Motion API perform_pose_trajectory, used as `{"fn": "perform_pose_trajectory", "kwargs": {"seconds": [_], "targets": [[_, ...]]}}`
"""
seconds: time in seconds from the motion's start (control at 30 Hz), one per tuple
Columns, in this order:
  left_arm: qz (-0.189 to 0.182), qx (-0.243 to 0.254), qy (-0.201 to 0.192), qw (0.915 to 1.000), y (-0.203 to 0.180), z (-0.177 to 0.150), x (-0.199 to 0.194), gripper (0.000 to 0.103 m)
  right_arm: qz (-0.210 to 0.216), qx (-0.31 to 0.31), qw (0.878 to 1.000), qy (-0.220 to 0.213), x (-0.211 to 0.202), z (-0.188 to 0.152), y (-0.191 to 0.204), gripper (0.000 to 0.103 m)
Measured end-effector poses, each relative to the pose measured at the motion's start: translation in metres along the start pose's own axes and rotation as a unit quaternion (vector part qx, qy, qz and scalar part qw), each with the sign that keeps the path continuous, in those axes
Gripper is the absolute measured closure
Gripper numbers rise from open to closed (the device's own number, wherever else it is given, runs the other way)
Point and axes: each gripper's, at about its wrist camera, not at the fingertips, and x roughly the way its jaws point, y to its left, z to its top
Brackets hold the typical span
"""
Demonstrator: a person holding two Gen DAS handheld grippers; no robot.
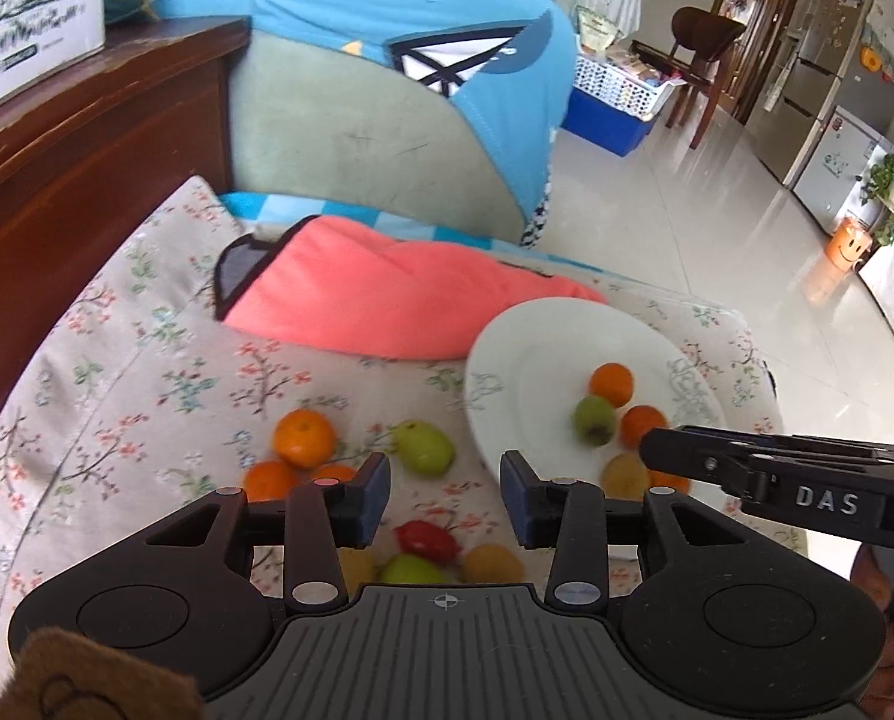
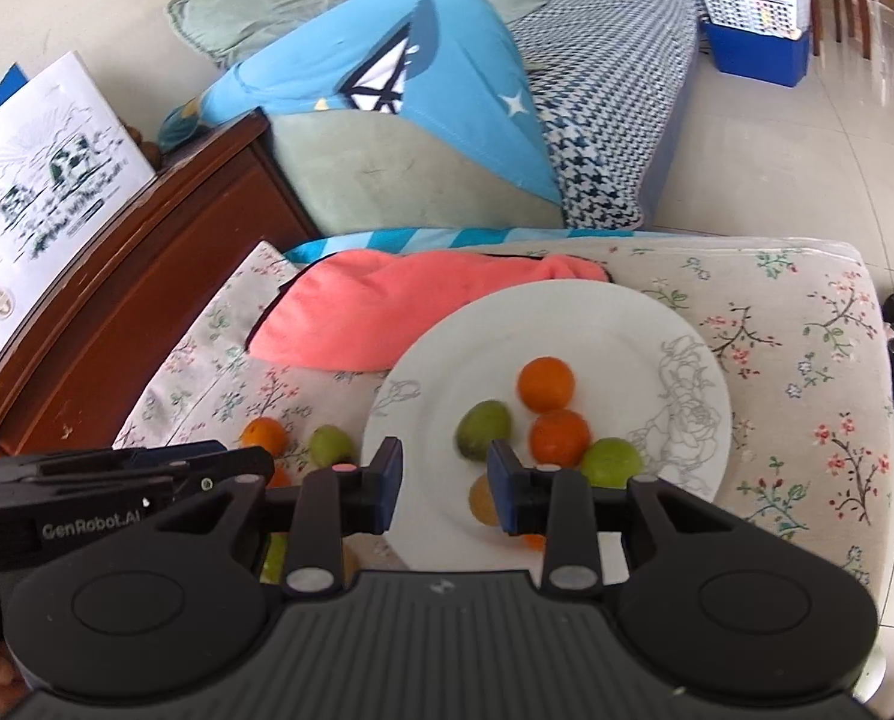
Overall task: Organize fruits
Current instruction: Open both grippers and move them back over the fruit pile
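A white plate (image 2: 567,324) is set on a flowered cushion (image 2: 807,360), touching a pink cloth (image 2: 387,306). On the plate are seen two oranges (image 2: 545,384), two green fruits (image 2: 483,429) and a yellow one (image 2: 482,499). More fruit is scattered on the cushion beside the plate: oranges (image 1: 303,437), a green fruit (image 1: 426,447) and a red one (image 1: 426,540). The left tool (image 1: 445,495) is held over the scattered fruit with its jaws apart and nothing between them. The right tool (image 2: 444,489) is held over the plate, jaws likewise apart.

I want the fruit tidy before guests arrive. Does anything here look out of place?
Yes. Several fruits lie loose on the floral cushion rather than on the white plate: an orange, a green fruit and a red one. Nothing looks spilled or damaged.
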Motion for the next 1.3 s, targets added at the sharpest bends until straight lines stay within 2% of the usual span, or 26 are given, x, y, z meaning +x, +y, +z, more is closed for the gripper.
{"fn": "perform_pose_trajectory", "kwargs": {"seconds": [0.33, 0.4, 0.6, 1.0, 1.13, 1.23, 1.3], "targets": [[0.013, -0.007, 0.013, 0.9998, 0.024, -0.01, -0.01, 0.064, 0.038, -0.077, 0.996, 0.028, 0.01, -0.016, 0.03, 0.07], [0.017, -0.009, 0.02, 0.9996, 0.028, -0.014, -0.009, 0.059, 0.046, -0.092, 0.994, 0.034, 0.012, -0.019, 0.036, 0.07], [0.038, -0.015, 0.039, 0.9984, 0.039, -0.022, -0.002, 0.059, 0.056, -0.137, 0.988, 0.05, 0.021, -0.029, 0.052, 0.07], [0.031, -0.055, 0.058, 0.9963, 0.05, -0.026, 0.021, 0.059, 0.024, -0.187, 0.98, 0.069, 0.045, -0.042, 0.068, 0.07], [0.018, -0.073, 0.057, 0.9955, 0.053, -0.027, 0.026, 0.059, 0.015, -0.209, 0.975, 0.071, 0.051, -0.047, 0.074, 0.07], [0.018, -0.071, 0.056, 0.9957, 0.053, -0.027, 0.026, 0.059, 0.007, -0.215, 0.974, 0.074, 0.055, -0.051, 0.077, 0.07], [0.022, -0.065, 0.058, 0.996, 0.053, -0.028, 0.025, 0.057, -0.004, -0.224, 0.972, 0.076, 0.058, -0.053, 0.08, 0.074]]}}
